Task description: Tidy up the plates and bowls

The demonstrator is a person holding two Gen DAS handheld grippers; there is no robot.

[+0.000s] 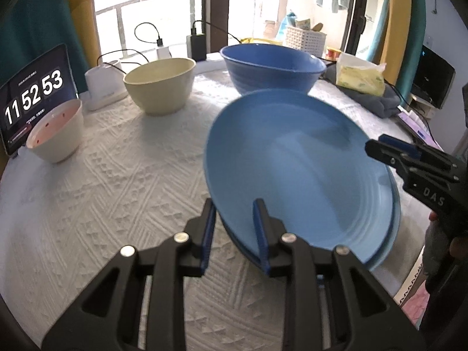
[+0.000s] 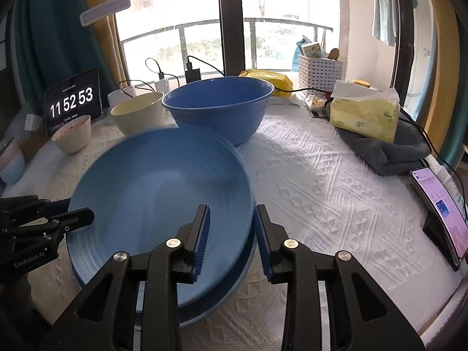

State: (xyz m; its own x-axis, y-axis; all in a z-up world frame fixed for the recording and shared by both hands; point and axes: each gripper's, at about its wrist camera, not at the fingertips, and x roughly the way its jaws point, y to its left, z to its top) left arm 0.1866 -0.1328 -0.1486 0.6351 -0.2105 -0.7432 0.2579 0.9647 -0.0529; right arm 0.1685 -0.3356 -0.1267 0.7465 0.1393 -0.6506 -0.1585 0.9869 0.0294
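your left gripper (image 1: 234, 234) and right gripper (image 2: 231, 239) each straddle the rim of the top blue plate (image 1: 295, 161), jaws parted. it sits on another plate (image 2: 222, 301).

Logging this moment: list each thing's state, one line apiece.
blue plate: tilted, rim between both grippers' jaws, over a second plate
lower plate: flat on cloth
left gripper: jaws straddle plate rim
right gripper: jaws straddle plate rim
blue bowl: upright, empty
cream bowl: upright
phone: screen lit

Tablet clock (image 2: 71, 102) reading "11 52 53", right gripper (image 1: 380, 149) marked "DAS", left gripper (image 2: 82, 215) marked "GenRobot.AI"
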